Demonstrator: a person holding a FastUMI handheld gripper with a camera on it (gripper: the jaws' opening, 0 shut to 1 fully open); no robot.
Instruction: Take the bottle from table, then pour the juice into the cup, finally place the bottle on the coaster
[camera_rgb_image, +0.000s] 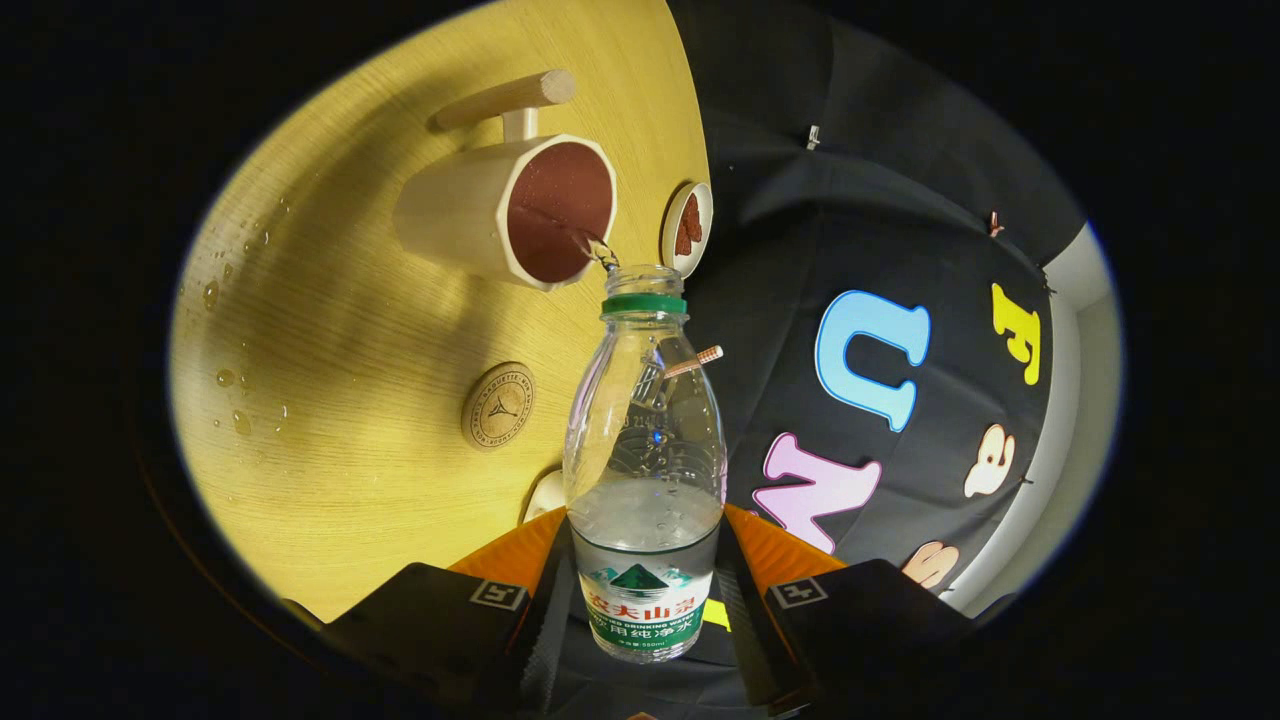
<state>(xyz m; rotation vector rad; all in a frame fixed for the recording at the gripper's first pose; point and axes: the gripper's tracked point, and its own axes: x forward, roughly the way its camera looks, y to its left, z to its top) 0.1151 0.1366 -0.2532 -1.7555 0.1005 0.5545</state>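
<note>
You're gripping the bottle (645, 470) in the gripper (645, 590), tilting its mouth into the cup (500, 210); coaster (497, 405) lying nearer, beside the bottle

So the wood-grain desk (350, 480) has water droplets (232, 385) scattered on it, plus a little dish (688, 228) with something reddish-brown sitting near its edge.

Clamped between the gripper (645, 590) fingers, the bottle (645, 470) has its mouth at the cup (510, 210) rim, with the coaster (497, 405) nearer on the table (330, 330), left of the bottle.
</note>
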